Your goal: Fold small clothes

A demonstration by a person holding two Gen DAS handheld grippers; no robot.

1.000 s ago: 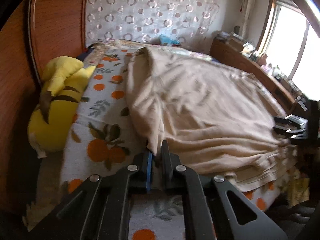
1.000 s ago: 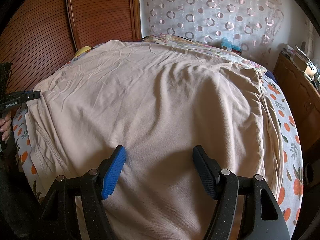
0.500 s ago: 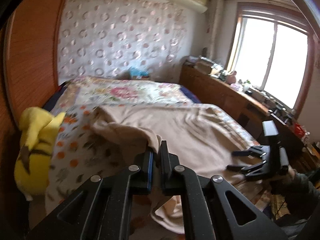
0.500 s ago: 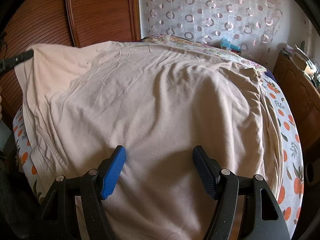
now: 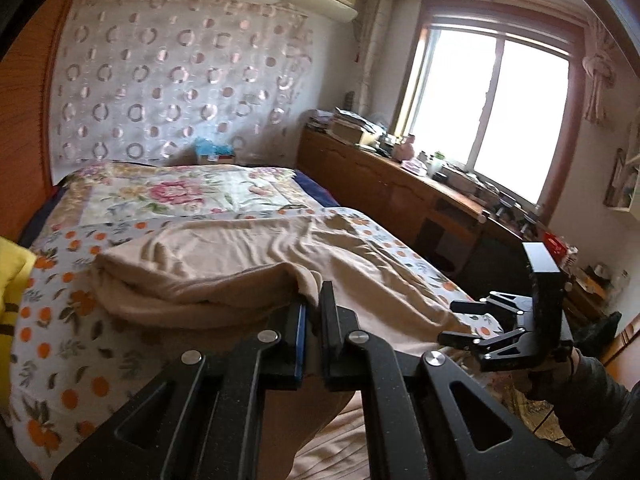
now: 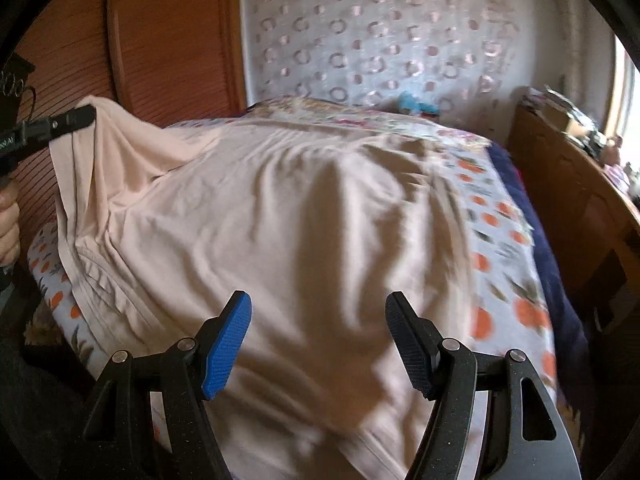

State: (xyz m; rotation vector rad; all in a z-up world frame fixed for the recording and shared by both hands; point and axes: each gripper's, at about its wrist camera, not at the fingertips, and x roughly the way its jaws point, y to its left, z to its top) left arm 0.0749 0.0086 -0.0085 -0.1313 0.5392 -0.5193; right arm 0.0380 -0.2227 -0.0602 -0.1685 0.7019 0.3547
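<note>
A beige garment [image 6: 304, 208] lies spread over the bed. In the left wrist view my left gripper [image 5: 314, 298] is shut on the garment's edge [image 5: 308, 280], lifting that side so the cloth folds over itself. The right wrist view shows the left gripper [image 6: 86, 114] at the far left with the raised corner hanging from it. My right gripper [image 6: 318, 312] hovers open above the near part of the garment, nothing between its fingers. It also appears at the lower right of the left wrist view as the right gripper [image 5: 454, 322].
The bed wears an orange-print sheet [image 5: 60, 340] and a floral quilt [image 5: 172, 196]. A yellow plush [image 5: 14, 276] sits at the left edge. A wooden sideboard [image 5: 400, 184] crowded with items runs under the window. A wooden panel [image 6: 168, 40] stands behind the bed.
My left gripper has risen and swung across with the garment's edge, lifting that side off the bed and folding it over. The right gripper has shifted sideways above the cloth, still open.
</note>
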